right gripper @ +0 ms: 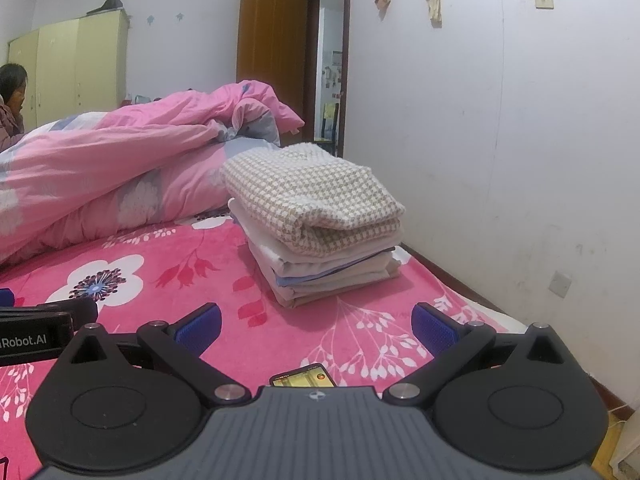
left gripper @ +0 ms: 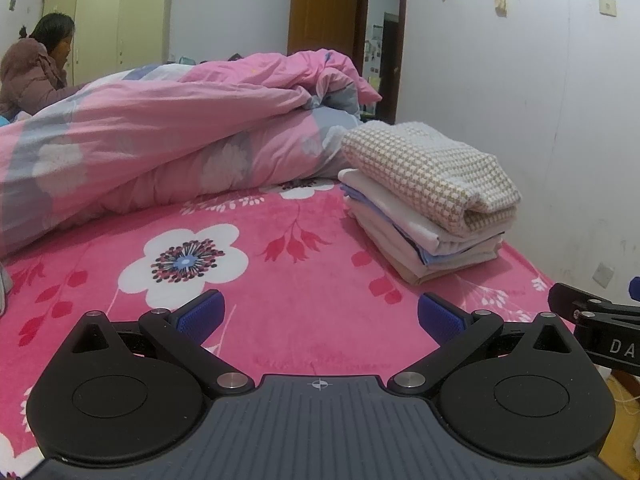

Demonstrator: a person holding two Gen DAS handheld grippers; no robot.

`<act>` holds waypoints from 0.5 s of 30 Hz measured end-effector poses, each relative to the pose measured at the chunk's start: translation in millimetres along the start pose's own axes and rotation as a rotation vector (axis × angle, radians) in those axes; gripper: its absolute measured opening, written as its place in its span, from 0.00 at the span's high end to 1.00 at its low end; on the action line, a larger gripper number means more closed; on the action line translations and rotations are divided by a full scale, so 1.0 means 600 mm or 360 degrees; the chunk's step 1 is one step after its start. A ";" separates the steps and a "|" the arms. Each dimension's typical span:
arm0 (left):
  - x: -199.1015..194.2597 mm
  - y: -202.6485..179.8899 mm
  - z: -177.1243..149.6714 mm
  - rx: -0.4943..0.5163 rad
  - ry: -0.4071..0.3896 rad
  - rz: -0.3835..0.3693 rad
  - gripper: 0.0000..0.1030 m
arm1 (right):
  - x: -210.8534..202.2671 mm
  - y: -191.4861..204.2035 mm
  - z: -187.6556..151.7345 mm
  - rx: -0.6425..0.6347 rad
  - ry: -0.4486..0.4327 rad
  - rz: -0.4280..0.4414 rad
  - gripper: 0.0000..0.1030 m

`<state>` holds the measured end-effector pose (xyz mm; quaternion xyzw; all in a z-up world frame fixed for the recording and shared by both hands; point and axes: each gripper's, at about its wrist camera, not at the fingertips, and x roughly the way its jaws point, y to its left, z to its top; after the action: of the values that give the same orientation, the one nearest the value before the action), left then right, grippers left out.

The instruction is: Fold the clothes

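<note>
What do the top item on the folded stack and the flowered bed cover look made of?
Top folded item: thick knit or woven cloth, beige-and-white check, nubbly texture. Bed cover: likely plush fleece, matte with a soft fuzzy nap. Neither can be confirmed by sight.

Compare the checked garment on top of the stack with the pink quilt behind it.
The checked garment is folded flat and square on the stack; the pink quilt lies crumpled in a loose heap. The garment is a beige-and-white knit check; the quilt is smooth pink with grey-blue and white flowers. The garment is much smaller than the quilt. Both rest on the floral bedspread.
</note>
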<state>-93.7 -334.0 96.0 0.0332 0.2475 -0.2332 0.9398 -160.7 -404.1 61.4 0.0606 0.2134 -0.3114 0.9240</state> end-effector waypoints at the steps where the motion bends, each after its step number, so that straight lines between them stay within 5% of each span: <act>1: 0.000 0.000 0.000 0.0001 -0.0001 0.0001 0.00 | 0.000 0.000 -0.001 0.0001 0.0002 0.0001 0.00; 15: 0.002 0.002 0.001 -0.0002 0.0006 -0.0006 0.00 | 0.000 0.015 -0.004 -0.0041 0.0007 -0.0013 0.00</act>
<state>-92.2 -333.5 96.0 0.0325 0.2494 -0.2348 0.9389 -156.1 -396.6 59.3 0.0484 0.2198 -0.3122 0.9230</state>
